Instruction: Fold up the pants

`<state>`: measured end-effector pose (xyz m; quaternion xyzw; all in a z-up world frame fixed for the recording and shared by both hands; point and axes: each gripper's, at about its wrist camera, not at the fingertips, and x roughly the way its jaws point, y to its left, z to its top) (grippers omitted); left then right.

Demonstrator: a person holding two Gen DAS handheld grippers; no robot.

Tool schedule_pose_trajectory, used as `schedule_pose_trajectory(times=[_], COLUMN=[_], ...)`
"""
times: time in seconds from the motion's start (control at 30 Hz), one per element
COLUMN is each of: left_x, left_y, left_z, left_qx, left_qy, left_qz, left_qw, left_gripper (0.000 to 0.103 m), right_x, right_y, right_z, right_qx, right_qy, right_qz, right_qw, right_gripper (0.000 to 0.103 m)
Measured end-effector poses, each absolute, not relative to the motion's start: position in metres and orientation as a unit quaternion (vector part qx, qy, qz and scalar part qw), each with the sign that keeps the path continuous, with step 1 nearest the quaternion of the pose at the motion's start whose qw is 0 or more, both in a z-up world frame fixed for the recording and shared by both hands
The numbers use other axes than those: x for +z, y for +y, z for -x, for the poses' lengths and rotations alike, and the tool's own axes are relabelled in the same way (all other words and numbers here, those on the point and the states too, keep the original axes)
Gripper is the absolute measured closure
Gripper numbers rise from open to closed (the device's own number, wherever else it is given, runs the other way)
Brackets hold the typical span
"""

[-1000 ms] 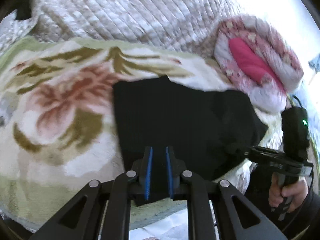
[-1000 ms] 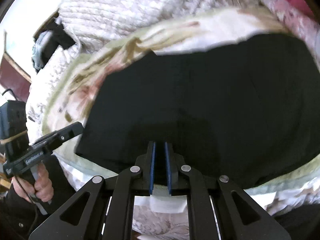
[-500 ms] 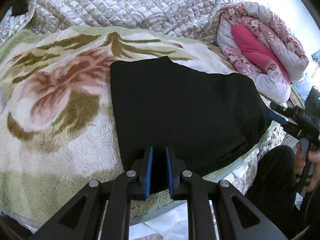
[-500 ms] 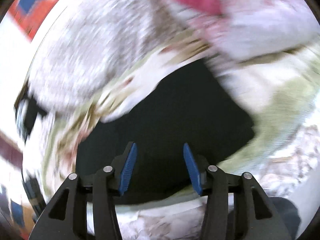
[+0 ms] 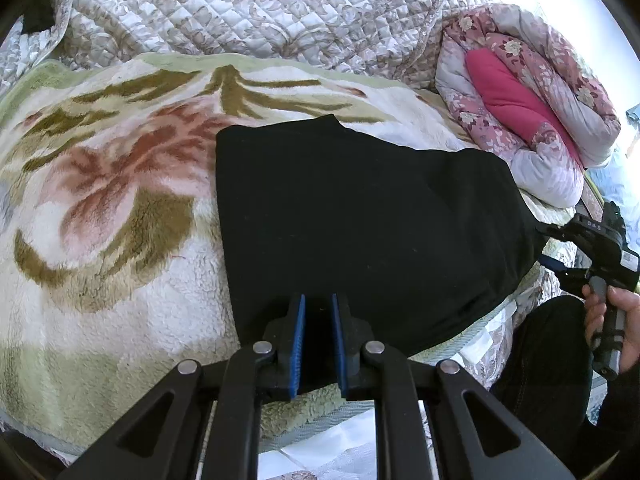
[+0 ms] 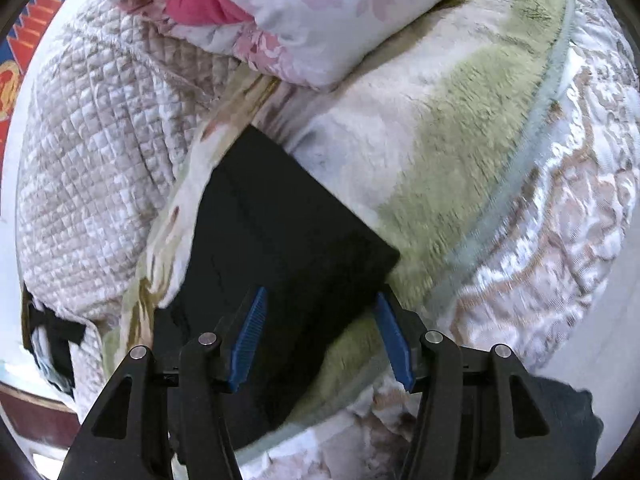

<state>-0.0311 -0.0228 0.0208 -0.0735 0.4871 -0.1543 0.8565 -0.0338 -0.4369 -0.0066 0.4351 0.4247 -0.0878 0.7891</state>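
So the right tool (image 6: 320,326) is the one that changes here. A second ago we have it pinched nearly shut at the near edge of the black pants (image 5: 372,232); now its jaws have just been opening and stand wide, a corner of the fold lying between the pads without being pressed. We also swing it over to the right end of the pants and roll it, so the pink quilt (image 6: 320,12) fills the top of its view.
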Motion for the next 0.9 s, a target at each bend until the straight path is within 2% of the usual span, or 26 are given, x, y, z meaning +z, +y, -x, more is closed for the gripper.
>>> schedule_pose_trajectory(times=[0.2,0.37,0.43,0.47,0.57,0.9], left_x=[0.020,0.019,0.019,0.019,0.020,0.025], left_y=[-0.021,-0.021,-0.021,-0.021,-0.021,-0.005], left_z=[0.030,0.029,0.029,0.029,0.029,0.029], left_qx=[-0.153,-0.153,-0.153,-0.152,-0.151,-0.137], left_qy=[0.488,0.488,0.489,0.489,0.488,0.476], left_qz=[0.074,0.075,0.075,0.076,0.077,0.096], left_qw=[0.856,0.856,0.856,0.856,0.856,0.863], left_gripper=[0.087,0.087,0.087,0.087,0.087,0.083], right_x=[0.006,-0.002,-0.007,-0.008,-0.003,0.069], right_y=[-0.437,-0.437,-0.436,-0.436,-0.434,-0.384], right_z=[0.044,0.033,0.027,0.024,0.015,0.002], right_qx=[-0.074,-0.076,-0.078,-0.080,-0.076,0.019], right_qy=[0.366,0.383,0.390,0.393,0.396,0.359], right_qz=[-0.453,-0.446,-0.444,-0.440,-0.422,-0.324], right_qw=[0.810,0.805,0.803,0.803,0.812,0.875], right_gripper=[0.044,0.046,0.050,0.055,0.077,0.080])
